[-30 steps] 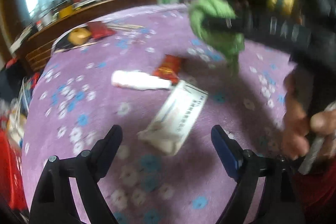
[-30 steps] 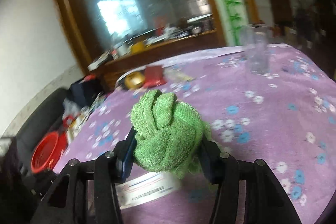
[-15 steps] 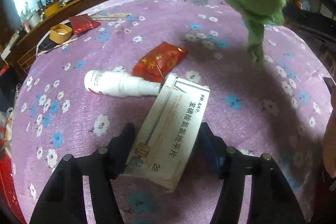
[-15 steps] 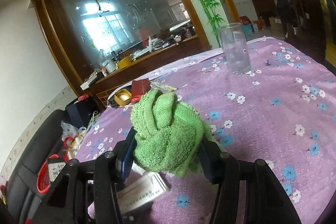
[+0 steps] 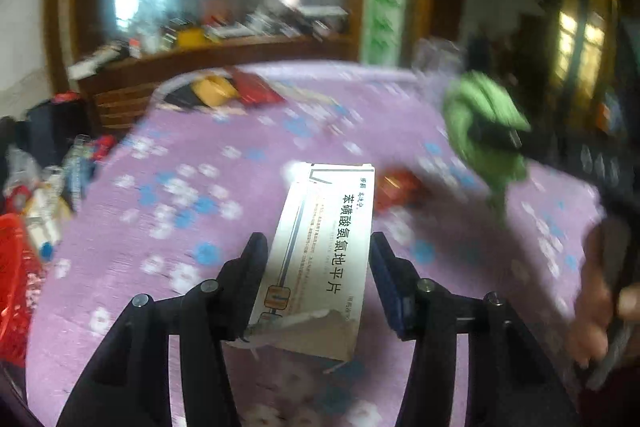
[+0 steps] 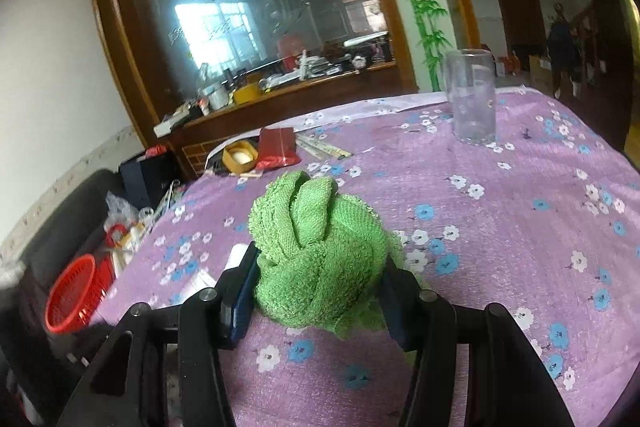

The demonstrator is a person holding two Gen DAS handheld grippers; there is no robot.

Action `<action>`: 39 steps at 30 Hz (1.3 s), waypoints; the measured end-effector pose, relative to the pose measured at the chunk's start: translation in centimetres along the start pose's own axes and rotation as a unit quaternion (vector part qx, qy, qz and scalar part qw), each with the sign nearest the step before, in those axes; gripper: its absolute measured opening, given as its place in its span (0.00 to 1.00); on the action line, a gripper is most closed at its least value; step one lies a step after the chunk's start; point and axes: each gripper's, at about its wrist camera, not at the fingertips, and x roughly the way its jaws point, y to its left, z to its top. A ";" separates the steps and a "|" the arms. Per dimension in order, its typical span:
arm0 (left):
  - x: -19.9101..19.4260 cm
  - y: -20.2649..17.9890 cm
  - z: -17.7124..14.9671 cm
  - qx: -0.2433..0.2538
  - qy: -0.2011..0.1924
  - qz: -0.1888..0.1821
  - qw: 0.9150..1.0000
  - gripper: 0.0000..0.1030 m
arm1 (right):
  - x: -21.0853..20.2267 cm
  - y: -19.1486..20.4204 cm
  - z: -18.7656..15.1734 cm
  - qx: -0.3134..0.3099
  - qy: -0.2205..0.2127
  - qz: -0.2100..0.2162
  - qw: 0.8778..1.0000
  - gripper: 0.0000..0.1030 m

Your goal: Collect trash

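Two grippers are busy, each with something between its jaws. The left gripper (image 5: 318, 269) has just been closing on a white medicine box (image 5: 320, 259); its jaws sit against the box's long sides, and the box, with a torn near end, looks tilted up off the purple flowered tablecloth (image 5: 180, 227), so I judge the pick-up made and the carry-away to be the step in hand. The right gripper (image 6: 318, 281) is clamped half-wide on a balled green cloth (image 6: 318, 251), held above the table. More litter remains: a red wrapper (image 5: 396, 187) just beyond the box, and a white bottle (image 6: 236, 255) glimpsed behind the right gripper's left finger. A red basket (image 6: 74, 293) sits low beside the table on the left, a likely place for the trash, though that is a guess. The next move calls for a firm grip on the flimsy box while swinging it left and down past the table edge, clear of the drinking glass (image 6: 472, 95) standing at the far side.
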 end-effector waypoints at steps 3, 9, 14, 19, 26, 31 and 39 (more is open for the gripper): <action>-0.3 1.2 0.4 -0.021 -0.027 0.029 0.999 0.50 | 0.4 1.2 -0.5 -0.024 0.006 -0.002 1.000 0.57; -0.6 3.0 0.9 -0.047 -0.055 0.072 0.995 0.50 | 1.1 3.0 -1.2 -0.062 0.011 -0.004 0.998 0.57; -0.2 3.4 0.9 -0.049 -0.050 0.078 0.994 0.50 | 1.2 3.4 -1.4 -0.073 0.010 -0.006 0.997 0.57; -0.2 3.0 0.8 -0.040 -0.051 0.077 0.995 0.50 | 1.1 3.6 -1.4 -0.080 0.006 -0.010 0.997 0.57; -0.1 2.8 0.6 -0.036 -0.048 0.082 0.995 0.50 | 0.4 3.9 -1.3 -0.080 -0.002 -0.003 0.997 0.57; 0.0 2.8 0.6 -0.034 -0.046 0.082 0.995 0.50 | 0.3 4.1 -1.4 -0.084 -0.002 0.000 0.996 0.57; 0.1 2.7 0.6 -0.033 -0.042 0.080 0.995 0.50 | 0.2 4.1 -1.4 -0.080 -0.003 -0.003 0.997 0.57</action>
